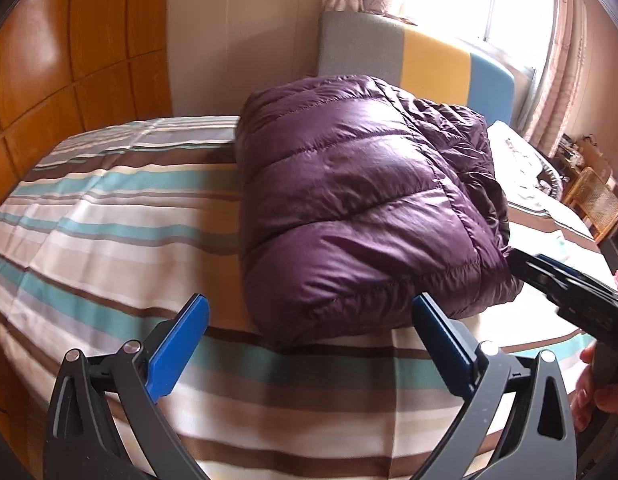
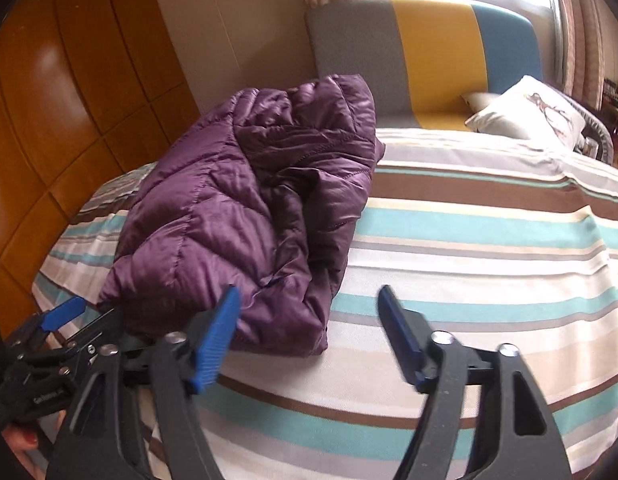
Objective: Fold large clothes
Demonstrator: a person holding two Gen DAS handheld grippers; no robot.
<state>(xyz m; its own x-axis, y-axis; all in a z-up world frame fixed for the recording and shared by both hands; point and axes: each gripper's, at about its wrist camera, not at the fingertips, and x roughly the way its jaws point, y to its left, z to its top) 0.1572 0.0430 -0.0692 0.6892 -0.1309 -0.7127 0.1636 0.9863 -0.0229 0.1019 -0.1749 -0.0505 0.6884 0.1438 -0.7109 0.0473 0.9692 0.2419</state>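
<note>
A shiny purple puffer jacket [image 1: 361,200] lies folded into a thick bundle on the striped bed cover [image 1: 109,220]. My left gripper [image 1: 309,304] hovers just in front of the bundle's near edge, open wide, with nothing between its blue pads. In the right wrist view the jacket [image 2: 245,208] lies to the left, its crumpled open side facing me. My right gripper [image 2: 309,292] is open at the bundle's near right corner, its left pad [image 2: 217,340] close to the fabric without pinching it. Each gripper shows in the other's view: the right gripper [image 1: 549,276] and the left gripper [image 2: 65,314].
A grey, yellow and blue headboard [image 1: 421,60] stands behind the jacket. A white pillow [image 2: 529,108] lies at the far right of the bed. A wooden wardrobe [image 1: 69,60] runs along the left side. A wicker chair [image 1: 597,200] stands beyond the bed's right edge.
</note>
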